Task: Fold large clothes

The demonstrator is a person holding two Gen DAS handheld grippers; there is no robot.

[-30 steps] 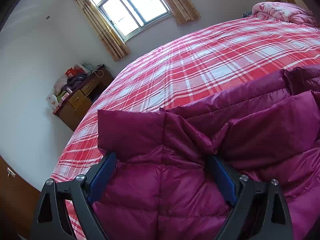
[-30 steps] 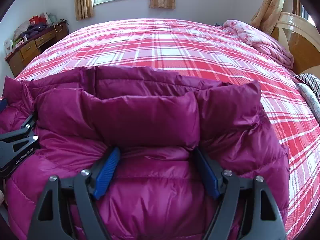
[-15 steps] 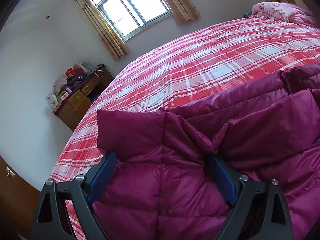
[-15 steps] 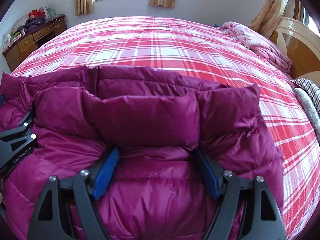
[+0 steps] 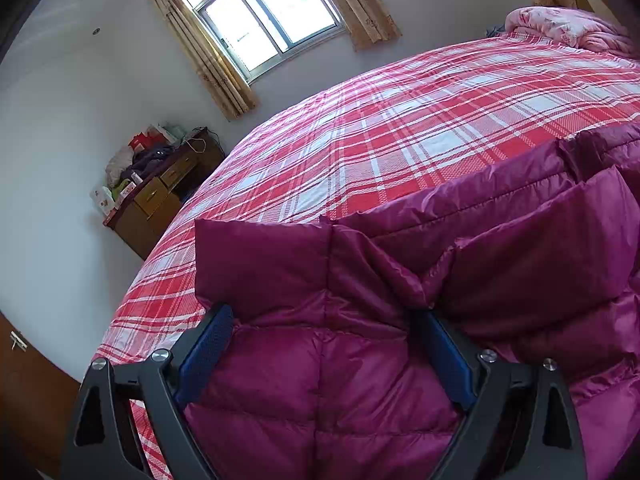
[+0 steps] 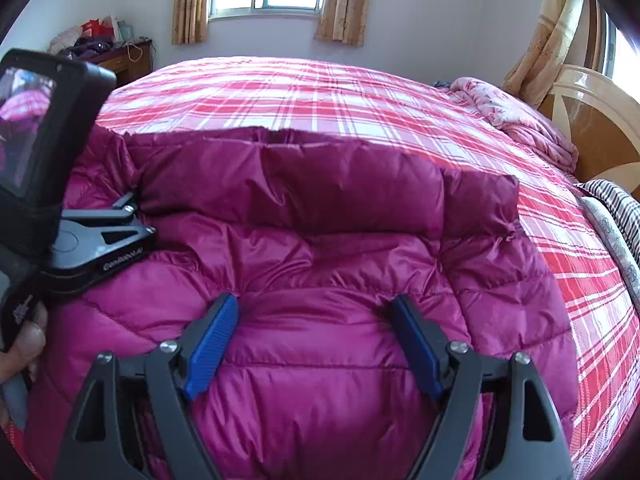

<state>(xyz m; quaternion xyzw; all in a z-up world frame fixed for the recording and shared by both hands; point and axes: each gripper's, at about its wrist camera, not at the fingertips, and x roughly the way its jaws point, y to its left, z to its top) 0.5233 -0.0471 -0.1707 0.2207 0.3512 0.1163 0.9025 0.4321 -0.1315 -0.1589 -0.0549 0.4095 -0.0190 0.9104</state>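
Observation:
A magenta quilted down jacket (image 5: 400, 320) lies folded on the red plaid bed (image 5: 400, 128); it also fills the right wrist view (image 6: 340, 260). My left gripper (image 5: 324, 324) is open, its blue pads resting against the jacket's puffy fold at its left end. My right gripper (image 6: 316, 312) is open just above the jacket's near panel, holding nothing. The left gripper's body (image 6: 100, 236) shows at the left of the right wrist view, on the jacket.
A pink floral quilt (image 6: 516, 120) is bunched by the wooden headboard (image 6: 592, 120). A striped cloth (image 6: 616, 208) lies at the bed's right edge. A cluttered wooden dresser (image 5: 160, 196) stands by the wall under the window.
The right gripper has drawn back and risen off the jacket's fold, so the fold now lies farther ahead. The left gripper has stayed in place.

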